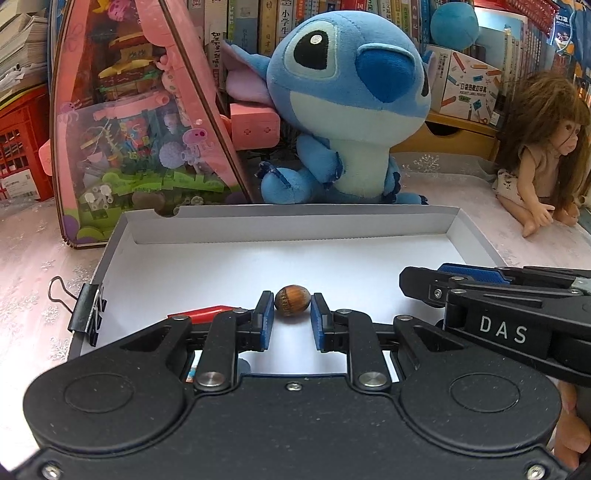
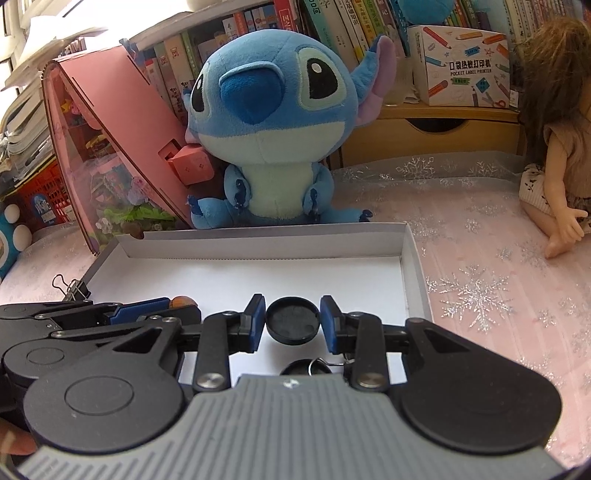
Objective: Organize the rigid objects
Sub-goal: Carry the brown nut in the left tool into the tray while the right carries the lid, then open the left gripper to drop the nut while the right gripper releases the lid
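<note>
Now left gripper (image 1: 292,300) pinches nut (image 1: 291,300); right gripper (image 2: 293,319) grips cap (image 2: 292,320)

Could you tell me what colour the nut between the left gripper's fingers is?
Brown nut, clearest in the left wrist view.

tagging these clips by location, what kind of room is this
Probably a child's bedroom or study at home: shelves packed with books along the back, a blue plush toy and a doll sitting on a snowflake-patterned tablecloth.

right gripper (image 2: 292,320): blue pads against both sides of black round cap (image 2: 292,320) | white box (image 2: 415,266): under cap | left gripper (image 2: 162,306): at left, beside | blue plush toy (image 2: 273,125): behind box
</note>
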A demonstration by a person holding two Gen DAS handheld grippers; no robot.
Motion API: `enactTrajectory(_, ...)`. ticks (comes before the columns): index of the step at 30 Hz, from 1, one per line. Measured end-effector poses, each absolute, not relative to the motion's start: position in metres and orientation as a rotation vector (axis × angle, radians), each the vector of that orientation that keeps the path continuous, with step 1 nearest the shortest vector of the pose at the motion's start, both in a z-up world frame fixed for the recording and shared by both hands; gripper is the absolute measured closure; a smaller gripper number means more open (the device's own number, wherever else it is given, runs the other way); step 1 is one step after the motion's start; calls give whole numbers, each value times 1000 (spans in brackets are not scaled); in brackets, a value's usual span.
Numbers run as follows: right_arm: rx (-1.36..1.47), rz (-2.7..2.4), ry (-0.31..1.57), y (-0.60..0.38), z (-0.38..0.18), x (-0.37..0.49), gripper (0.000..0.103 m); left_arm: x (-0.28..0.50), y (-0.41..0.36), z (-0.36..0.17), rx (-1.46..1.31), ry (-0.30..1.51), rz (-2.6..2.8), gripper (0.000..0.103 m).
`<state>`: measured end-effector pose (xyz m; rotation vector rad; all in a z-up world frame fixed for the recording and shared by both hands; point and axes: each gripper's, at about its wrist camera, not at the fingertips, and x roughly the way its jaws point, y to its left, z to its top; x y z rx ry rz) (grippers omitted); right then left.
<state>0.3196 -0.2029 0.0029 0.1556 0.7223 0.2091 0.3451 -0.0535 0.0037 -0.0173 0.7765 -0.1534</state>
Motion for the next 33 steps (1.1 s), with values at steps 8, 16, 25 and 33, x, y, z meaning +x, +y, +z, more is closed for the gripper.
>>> enactTrajectory(8, 145, 208, 709, -202, 3, 318, 65, 346, -53, 3, -18, 775, -150, 82)
enactTrajectory(16, 149, 211, 703, -202, 2, 318, 65, 346, -54, 3, -17, 775, -150, 82)
enactTrajectory(25, 166, 187, 698, -207, 5, 315, 39, 344, -53, 7, -5, 783, -124, 64)
enactTrajectory(33, 145, 150, 636, -218, 17, 296, 25, 324, -49, 18, 12, 741, -124, 46)
